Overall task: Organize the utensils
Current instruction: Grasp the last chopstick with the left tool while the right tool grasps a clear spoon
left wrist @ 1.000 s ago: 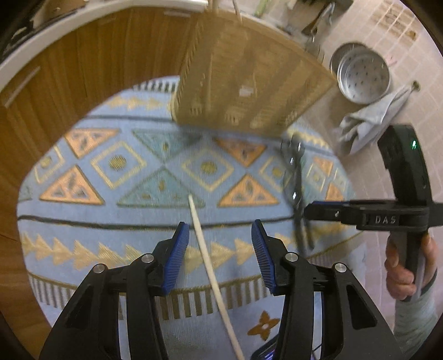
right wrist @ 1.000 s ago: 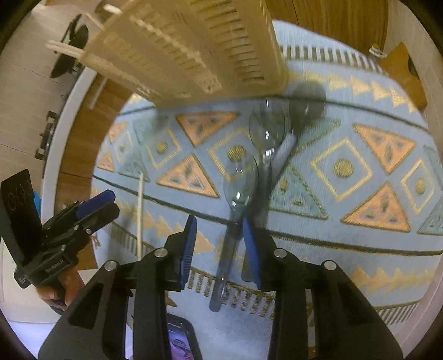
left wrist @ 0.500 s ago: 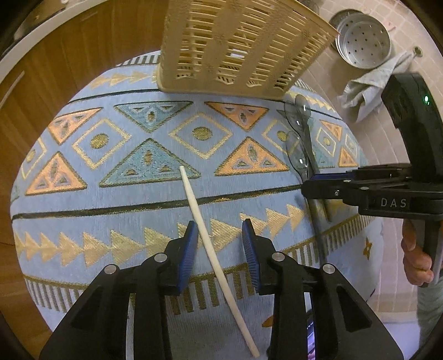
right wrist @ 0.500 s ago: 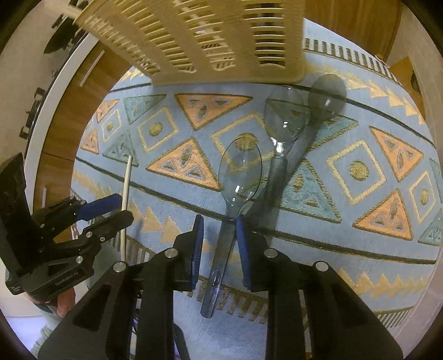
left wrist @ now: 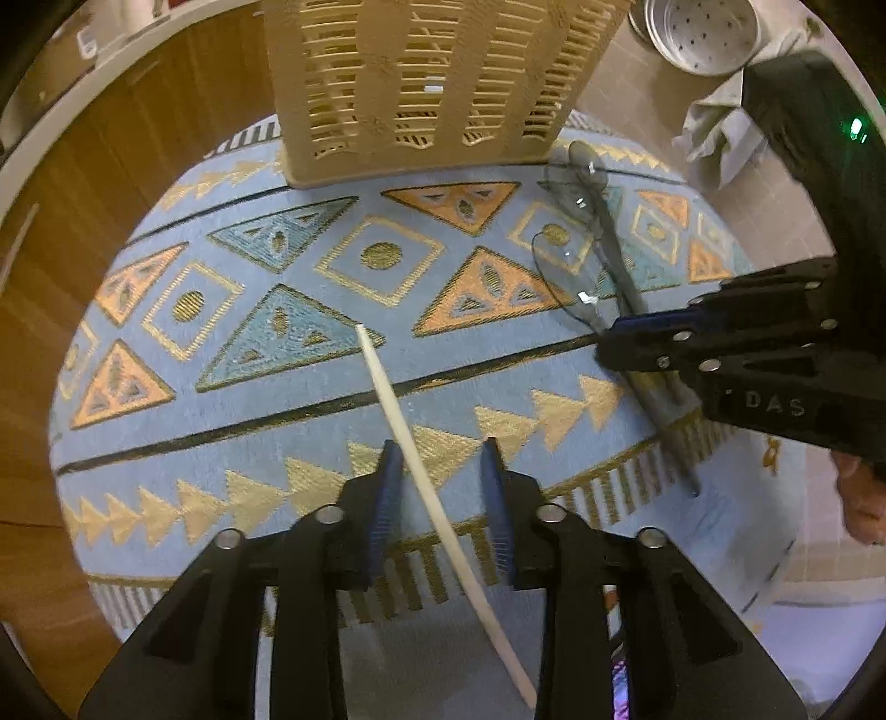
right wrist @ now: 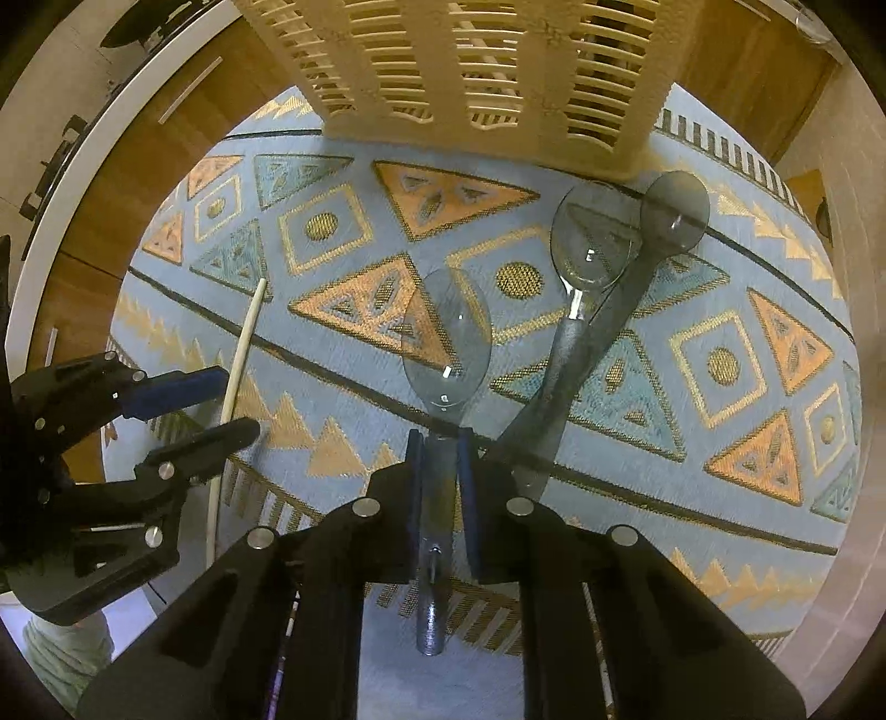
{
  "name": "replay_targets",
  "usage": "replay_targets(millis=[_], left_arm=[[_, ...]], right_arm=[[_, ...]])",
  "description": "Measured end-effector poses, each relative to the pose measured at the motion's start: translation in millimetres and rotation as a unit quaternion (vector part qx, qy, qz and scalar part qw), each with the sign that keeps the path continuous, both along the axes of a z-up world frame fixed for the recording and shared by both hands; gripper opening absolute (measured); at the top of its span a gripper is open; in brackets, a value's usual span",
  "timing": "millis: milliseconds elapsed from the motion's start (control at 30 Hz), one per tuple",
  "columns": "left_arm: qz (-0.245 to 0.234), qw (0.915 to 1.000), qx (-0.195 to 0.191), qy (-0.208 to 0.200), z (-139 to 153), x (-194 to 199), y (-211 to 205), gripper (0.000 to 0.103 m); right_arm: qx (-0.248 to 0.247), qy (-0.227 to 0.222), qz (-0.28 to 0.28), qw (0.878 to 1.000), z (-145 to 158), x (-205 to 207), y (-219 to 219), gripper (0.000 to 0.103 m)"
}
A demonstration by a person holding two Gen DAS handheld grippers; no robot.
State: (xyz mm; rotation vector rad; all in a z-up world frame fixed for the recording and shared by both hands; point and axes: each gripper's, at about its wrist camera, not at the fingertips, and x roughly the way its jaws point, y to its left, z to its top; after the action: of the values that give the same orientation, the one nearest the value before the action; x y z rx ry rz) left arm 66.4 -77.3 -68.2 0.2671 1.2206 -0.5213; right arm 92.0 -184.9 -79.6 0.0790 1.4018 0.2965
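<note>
A pale chopstick [left wrist: 421, 454] lies on the blue patterned mat [left wrist: 277, 399]. My left gripper [left wrist: 440, 459] is open, its fingers on either side of the chopstick; the chopstick also shows in the right wrist view [right wrist: 238, 365]. Three clear grey plastic spoons lie on the mat. My right gripper [right wrist: 440, 448] is shut on the handle of the nearest spoon [right wrist: 446, 354]. The other two spoons [right wrist: 592, 260] lie crossed to its right. A beige slotted basket [left wrist: 432, 77] stands at the mat's far edge, also in the right wrist view [right wrist: 470, 66].
A perforated metal pan [left wrist: 703, 27] and a grey cloth [left wrist: 714, 133] lie on the tiled floor at the far right. Wooden floor [left wrist: 83, 183] borders the mat on the left. The left gripper's body [right wrist: 99, 443] sits at the mat's left edge.
Both grippers have moved down and forward towards the mat. The right jaws have narrowed and shut on the nearest spoon's handle. The left jaws have narrowed around the chopstick.
</note>
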Motion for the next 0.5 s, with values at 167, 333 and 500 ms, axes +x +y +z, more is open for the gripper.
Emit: replay_targets(millis=[167,333,500], left_arm=[[0.013,0.9999,-0.001,0.003,-1,4,1,0.014],[0.015,0.9997,0.000,0.018,0,10,7,0.010],[0.001,0.9989,0.046,-0.004,0,3,-7,0.010]], right_arm=[[0.027,-0.005,0.005,1.000,3,-6,-14,0.010],[0.038,-0.002,0.005,0.999,2,-8,-20,0.010],[0.050,-0.001,0.006,0.999,0,-10,-30,0.010]])
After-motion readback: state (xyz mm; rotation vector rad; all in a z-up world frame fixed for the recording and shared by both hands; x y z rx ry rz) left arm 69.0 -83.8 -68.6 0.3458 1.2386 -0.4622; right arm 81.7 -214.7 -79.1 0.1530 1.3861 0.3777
